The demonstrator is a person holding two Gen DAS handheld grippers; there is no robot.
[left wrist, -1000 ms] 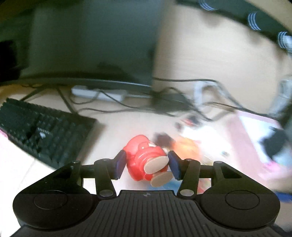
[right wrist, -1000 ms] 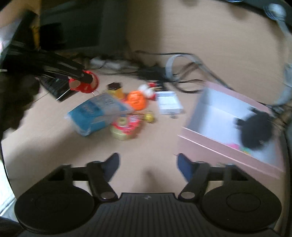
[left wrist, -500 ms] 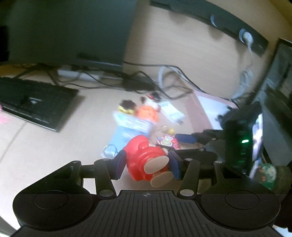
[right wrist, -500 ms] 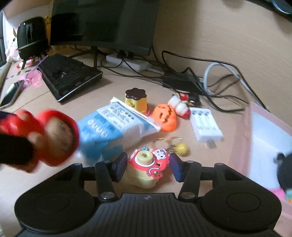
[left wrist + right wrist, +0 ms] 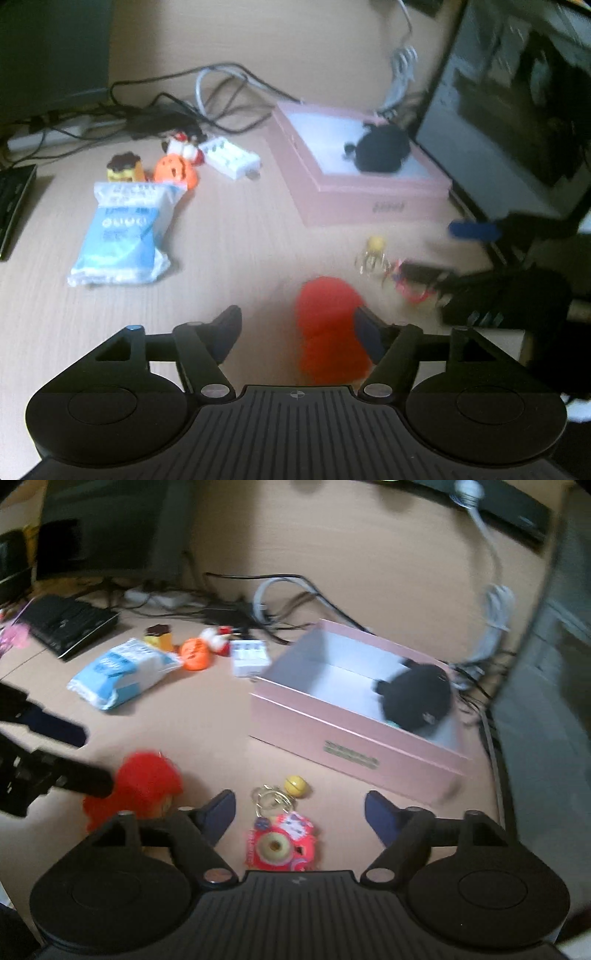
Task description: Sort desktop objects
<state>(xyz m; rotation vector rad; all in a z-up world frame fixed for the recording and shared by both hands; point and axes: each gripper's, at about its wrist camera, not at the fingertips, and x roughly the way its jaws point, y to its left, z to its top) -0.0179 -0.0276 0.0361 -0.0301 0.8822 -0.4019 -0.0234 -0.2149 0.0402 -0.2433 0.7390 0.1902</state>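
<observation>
While the left gripper (image 5: 295, 328) has its fingers spread wide, the red toy (image 5: 330, 332) sits between them, pressed against the right finger and well apart from the left one. So nothing is squeezing it. I cannot tell if it rests on the desk (image 5: 229, 258) or is dropping, because it looks blurry.

From the right wrist view, the red toy (image 5: 136, 790) is at about 9 o'clock, and the pink box (image 5: 354, 734) is at about 1 o'clock. A black fluffy toy (image 5: 417, 696) already lies in the box.

The right gripper (image 5: 299, 812) is wide open too. A small pink camera toy (image 5: 280, 845) with a keyring and a yellow ball (image 5: 295, 785) lies on the desk right between its fingers.

I think the red toy is light and hard, maybe a bit smooth, so it could slip or roll. It looks round and fat in the middle, so grab it there, across the belly.

The camera toy looks light and a bit squishy. Pinch its body, not the thin ring, which would slide out.

At 11 o'clock lie a blue packet (image 5: 122, 672), an orange toy (image 5: 195, 659) and a white charger (image 5: 249, 657).
</observation>
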